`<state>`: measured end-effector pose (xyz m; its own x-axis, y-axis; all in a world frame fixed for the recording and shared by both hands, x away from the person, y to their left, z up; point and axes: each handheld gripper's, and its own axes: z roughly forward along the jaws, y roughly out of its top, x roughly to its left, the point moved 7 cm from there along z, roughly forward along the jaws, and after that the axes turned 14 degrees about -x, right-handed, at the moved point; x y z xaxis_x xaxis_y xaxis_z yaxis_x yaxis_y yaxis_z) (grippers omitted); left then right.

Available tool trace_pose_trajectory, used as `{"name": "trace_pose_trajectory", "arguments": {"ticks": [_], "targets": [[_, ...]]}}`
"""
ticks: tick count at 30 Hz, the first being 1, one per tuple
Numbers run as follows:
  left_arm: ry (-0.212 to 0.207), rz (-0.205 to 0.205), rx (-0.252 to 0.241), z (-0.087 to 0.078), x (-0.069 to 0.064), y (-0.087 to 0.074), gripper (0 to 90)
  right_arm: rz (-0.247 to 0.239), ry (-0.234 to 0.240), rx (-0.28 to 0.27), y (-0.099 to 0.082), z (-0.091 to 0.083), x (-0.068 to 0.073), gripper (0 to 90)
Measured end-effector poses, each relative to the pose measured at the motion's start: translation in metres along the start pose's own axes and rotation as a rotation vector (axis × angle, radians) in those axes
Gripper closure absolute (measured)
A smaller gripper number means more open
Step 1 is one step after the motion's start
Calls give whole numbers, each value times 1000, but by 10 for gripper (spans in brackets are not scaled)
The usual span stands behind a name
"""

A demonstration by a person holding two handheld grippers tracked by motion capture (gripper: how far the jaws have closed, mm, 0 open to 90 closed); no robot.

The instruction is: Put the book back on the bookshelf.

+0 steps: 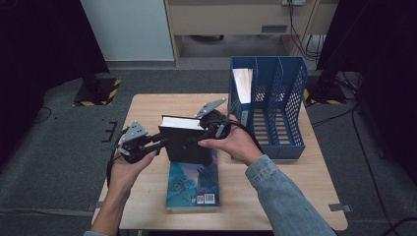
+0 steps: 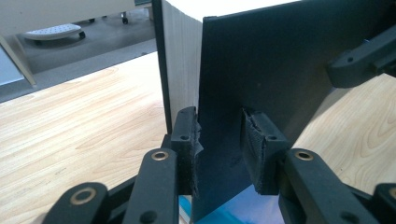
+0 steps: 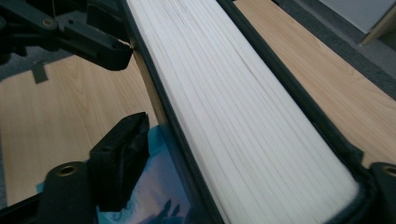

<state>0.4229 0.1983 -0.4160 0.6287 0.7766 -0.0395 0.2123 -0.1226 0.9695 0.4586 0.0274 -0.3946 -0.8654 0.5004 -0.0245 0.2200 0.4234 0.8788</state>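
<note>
High view: black book [image 1: 184,142] between both tongs.

Your blue file rack [image 1: 275,103] stands on the bench [image 1: 147,105] at its far right corner; a yellow-and-black striped base [image 1: 98,92] sits on the floor beyond the bench's left

A black cover and cream page edges are seen on the upright book [image 1: 184,142]. Teal-blue artwork with a white barcode patch is shown on the flat book [image 1: 193,189]. The rack [image 1: 275,105] is blue, perforated; the table [image 1: 147,105] light woodgrain; the sleeve [image 1: 285,196] denim blue.
</note>
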Motion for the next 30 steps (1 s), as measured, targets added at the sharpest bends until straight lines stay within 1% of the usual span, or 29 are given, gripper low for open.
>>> {"name": "trace_pose_trajectory", "arguments": {"ticks": [3, 5, 7, 9, 11, 13, 16, 19, 20, 24, 27, 30], "targets": [[17, -14, 2, 3, 6, 0, 653, -9, 4, 15, 0, -3, 4, 293], [27, -27, -1, 5, 11, 1, 643, -17, 17, 21, -1, -5, 9, 308], [27, -47, -4, 9, 15, 1, 637, -22, 25, 28, -1, -7, 14, 326], [23, -59, -8, 10, 16, 1, 636, -29, 21, 26, -1, -7, 14, 331], [26, -53, -6, 11, 16, 1, 636, -18, 20, 18, -1, -5, 10, 352], [29, -48, -4, 12, 16, 1, 636, -12, 34, 16, 1, -2, 9, 357], [26, -53, -3, 12, 16, 1, 634, -16, 34, 15, 6, 2, 9, 356], [27, -53, -3, 12, 16, 1, 634, -27, 31, 30, 9, 6, 8, 362], [28, -50, -2, 11, 15, 1, 633, -23, 30, 38, 9, 8, 6, 375], [28, -44, 2, 12, 14, -1, 611, -31, 24, 63, 6, 14, 4, 397], [33, -42, 14, 13, 14, -5, 576, -8, 53, 60, 5, 16, 4, 423], [28, -46, 21, 12, 13, -12, 544, -3, 61, 69, 6, 16, 5, 432]]}}
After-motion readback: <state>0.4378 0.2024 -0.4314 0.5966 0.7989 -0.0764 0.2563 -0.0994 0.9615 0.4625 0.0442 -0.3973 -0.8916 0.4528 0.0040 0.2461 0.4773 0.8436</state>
